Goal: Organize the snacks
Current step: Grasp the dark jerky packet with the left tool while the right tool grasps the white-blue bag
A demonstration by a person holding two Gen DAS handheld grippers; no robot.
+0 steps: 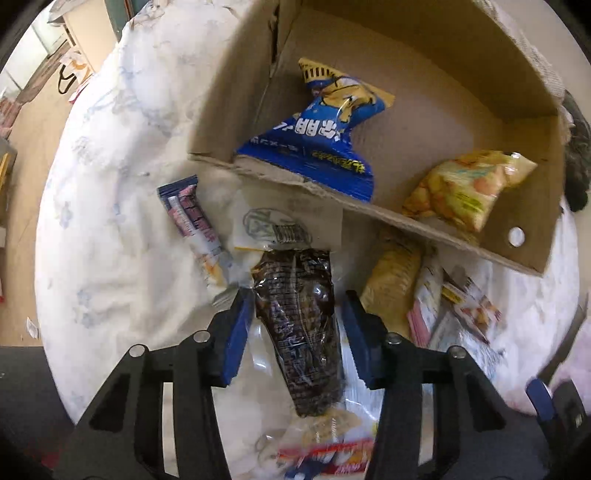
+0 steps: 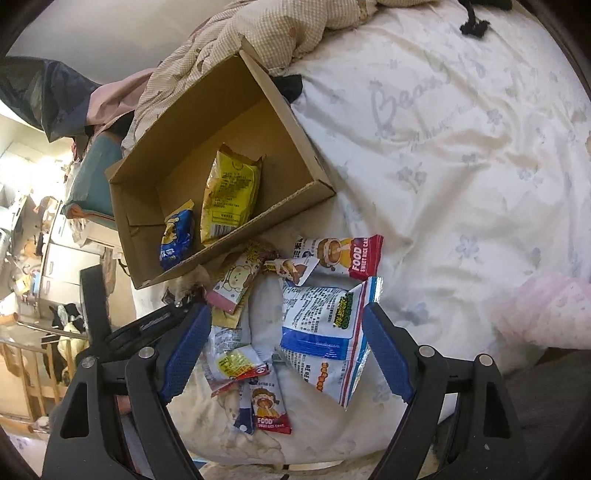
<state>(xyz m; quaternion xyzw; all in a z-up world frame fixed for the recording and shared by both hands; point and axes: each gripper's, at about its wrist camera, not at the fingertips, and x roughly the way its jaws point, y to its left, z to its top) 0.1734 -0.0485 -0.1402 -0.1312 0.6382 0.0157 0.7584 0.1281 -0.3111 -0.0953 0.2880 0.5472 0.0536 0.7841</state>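
Left gripper (image 1: 295, 302) straddles the dark clear-wrapped snack pack (image 1: 301, 328), pads nearly pinching it, long axis pointing toward the cardboard box (image 1: 424, 225) just ahead; right gripper (image 2: 284, 343) hangs open.

box (image 2: 288, 122): 1 | packets in box (image 2: 231, 195): 2 | loose packets on bed (image 2: 325, 332): maybe 8, overlapping | grippers (image 1: 295, 321): 2

Premises: home bedroom; bed (image 2: 461, 155) with floral sheet, rumpled checked quilt (image 2: 280, 33), cluttered white drawers (image 2: 62, 266), wood floor (image 1: 40, 122) alongside
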